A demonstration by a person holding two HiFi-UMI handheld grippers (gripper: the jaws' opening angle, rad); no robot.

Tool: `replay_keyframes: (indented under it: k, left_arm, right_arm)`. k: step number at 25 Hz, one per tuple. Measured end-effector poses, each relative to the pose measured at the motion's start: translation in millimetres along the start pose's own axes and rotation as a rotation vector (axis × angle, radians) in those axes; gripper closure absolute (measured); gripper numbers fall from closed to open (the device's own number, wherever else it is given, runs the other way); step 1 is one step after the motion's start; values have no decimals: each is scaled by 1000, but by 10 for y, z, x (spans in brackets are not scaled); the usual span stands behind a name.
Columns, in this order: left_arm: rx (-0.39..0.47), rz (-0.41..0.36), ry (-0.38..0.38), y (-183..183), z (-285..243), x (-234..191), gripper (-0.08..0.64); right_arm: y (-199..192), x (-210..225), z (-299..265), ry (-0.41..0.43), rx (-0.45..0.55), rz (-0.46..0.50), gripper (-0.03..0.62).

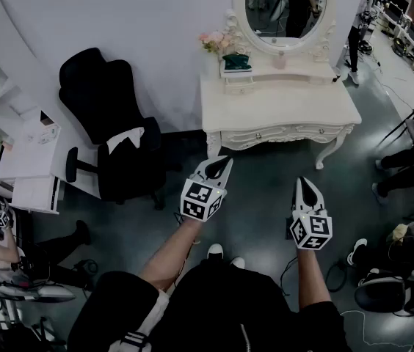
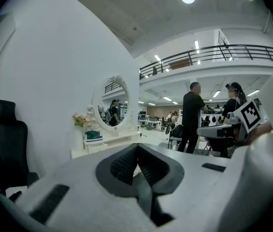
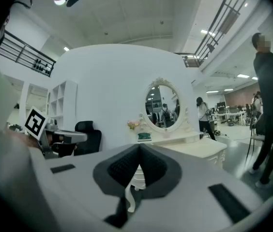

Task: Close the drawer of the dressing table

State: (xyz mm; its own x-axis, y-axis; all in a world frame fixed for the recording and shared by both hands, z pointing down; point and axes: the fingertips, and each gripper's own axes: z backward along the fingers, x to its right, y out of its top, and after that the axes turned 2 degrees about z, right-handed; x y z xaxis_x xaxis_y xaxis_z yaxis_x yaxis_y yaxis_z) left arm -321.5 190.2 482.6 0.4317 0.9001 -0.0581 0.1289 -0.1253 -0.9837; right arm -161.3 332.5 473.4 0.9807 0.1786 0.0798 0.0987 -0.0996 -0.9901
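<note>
The white dressing table (image 1: 280,108) stands against the wall ahead, with an oval mirror (image 1: 284,6) and pink flowers (image 1: 216,41) on top. Its drawer front (image 1: 284,133) with ornate handles runs along the near edge and looks about flush with the top. My left gripper (image 1: 219,166) is shut and empty, held over the floor just before the table's left leg. My right gripper (image 1: 307,184) is also shut and empty, a little further back from the table's right half. The table (image 2: 102,141) lies left of the left gripper (image 2: 136,151), and the table (image 3: 194,146) shows beyond the right gripper (image 3: 139,151).
A black office chair (image 1: 111,123) stands left of the table. White shelves and a desk (image 1: 31,160) fill the far left, where a person sits (image 1: 1,248). People stand at the right (image 1: 412,160). Cables (image 1: 339,273) lie on the dark floor.
</note>
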Motion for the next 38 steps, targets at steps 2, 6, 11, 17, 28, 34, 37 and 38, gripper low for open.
replay_keyframes:
  k: [2, 6, 11, 17, 28, 34, 37, 38]
  left_arm:
    - [0, 3, 6, -18, 7, 60, 554]
    - [-4, 5, 11, -35, 51, 190, 554]
    - [-1, 0, 22, -77, 93, 369, 554]
    - [-7, 6, 36, -123, 78, 475, 554]
    - [-4, 6, 6, -153, -534, 397, 554]
    - [-10, 14, -1, -99, -1198, 67, 553]
    - [-13, 22, -7, -68, -1574, -114, 553]
    - [-13, 22, -7, -41, -1706, -195, 553]
  right_arm:
    - [-13, 23, 40, 6, -3, 3, 592]
    - [-42, 36, 138, 13, -14, 13, 592]
    - [-119, 64, 261, 35, -30, 22, 592]
    - [-187, 127, 363, 46, -45, 16, 592]
    - [-291, 510, -17, 30, -62, 12, 592]
    - [-246, 803, -673, 35, -76, 18, 592]
    - [-194, 984, -1045, 36, -81, 22, 592]
    - [-171, 1041, -1187, 37, -82, 23, 592]
